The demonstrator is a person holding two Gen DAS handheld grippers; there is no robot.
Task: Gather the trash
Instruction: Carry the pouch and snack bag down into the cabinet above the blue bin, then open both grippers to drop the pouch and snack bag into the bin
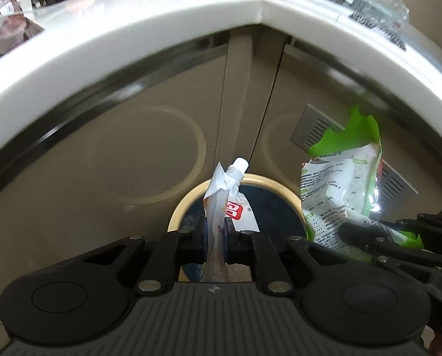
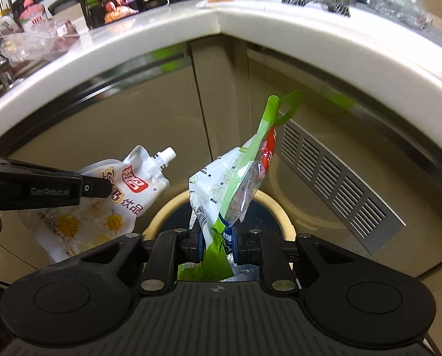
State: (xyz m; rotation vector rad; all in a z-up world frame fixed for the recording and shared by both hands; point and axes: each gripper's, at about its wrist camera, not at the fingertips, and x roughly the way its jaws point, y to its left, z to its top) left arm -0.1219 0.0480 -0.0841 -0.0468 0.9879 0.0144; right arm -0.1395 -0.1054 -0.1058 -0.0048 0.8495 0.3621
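Left wrist view: the left gripper [image 1: 215,231] pinches a white spout pouch [image 1: 226,198] upright above a round bin [image 1: 280,184], its jaws pressed tight on the pouch's lower half. Just to the right, the right gripper [image 2: 218,244] clamps a crumpled green-and-white bag [image 2: 235,178] over the same cream-rimmed bin, the bag's green handle standing tall. Both pieces hang close together but apart, below the curved white counter edge [image 1: 131,32]. Cabinet doors [image 1: 102,154] and a vent grille [image 2: 333,190] stand behind the bin, leaving open air between its rim and the counter's underside.
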